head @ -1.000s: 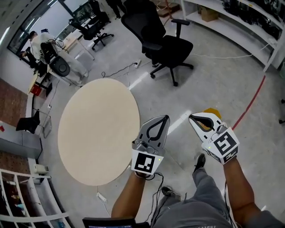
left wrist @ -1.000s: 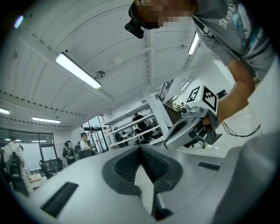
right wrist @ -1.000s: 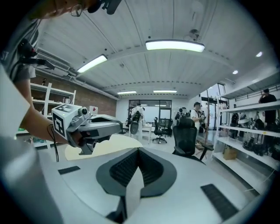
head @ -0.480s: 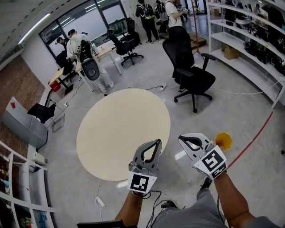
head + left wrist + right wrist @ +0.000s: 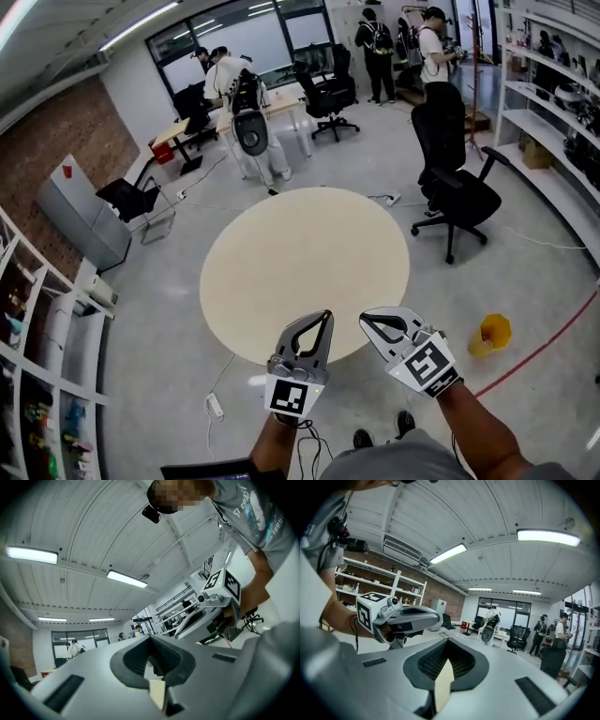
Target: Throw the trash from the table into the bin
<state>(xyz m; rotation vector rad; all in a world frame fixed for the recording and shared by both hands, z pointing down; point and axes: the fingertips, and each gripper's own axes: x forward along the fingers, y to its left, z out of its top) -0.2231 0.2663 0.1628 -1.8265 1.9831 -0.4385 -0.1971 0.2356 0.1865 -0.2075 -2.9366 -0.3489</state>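
The round beige table (image 5: 305, 267) fills the middle of the head view, and its top shows no trash. A small yellow bin (image 5: 491, 334) stands on the floor to the table's right. Side by side over the table's near edge are my left gripper (image 5: 328, 314) and my right gripper (image 5: 364, 319). Both are shut with nothing between the jaws. In the left gripper view the left gripper (image 5: 151, 641) has its ribbed jaws together and points level into the room. The right gripper view shows the right gripper (image 5: 447, 641) the same, empty.
A black office chair (image 5: 459, 202) stands right of the table. Several people, desks and chairs are at the back. Shelves (image 5: 562, 103) line the right wall, a grey cabinet (image 5: 84, 220) the left. A power strip (image 5: 214, 406) and a red floor line (image 5: 539, 352) lie nearby.
Both grippers rose and swung away from the yellow bin to the table's near edge. The bin, earlier beside the right gripper, now sits well to its right. Both jaws stayed shut.
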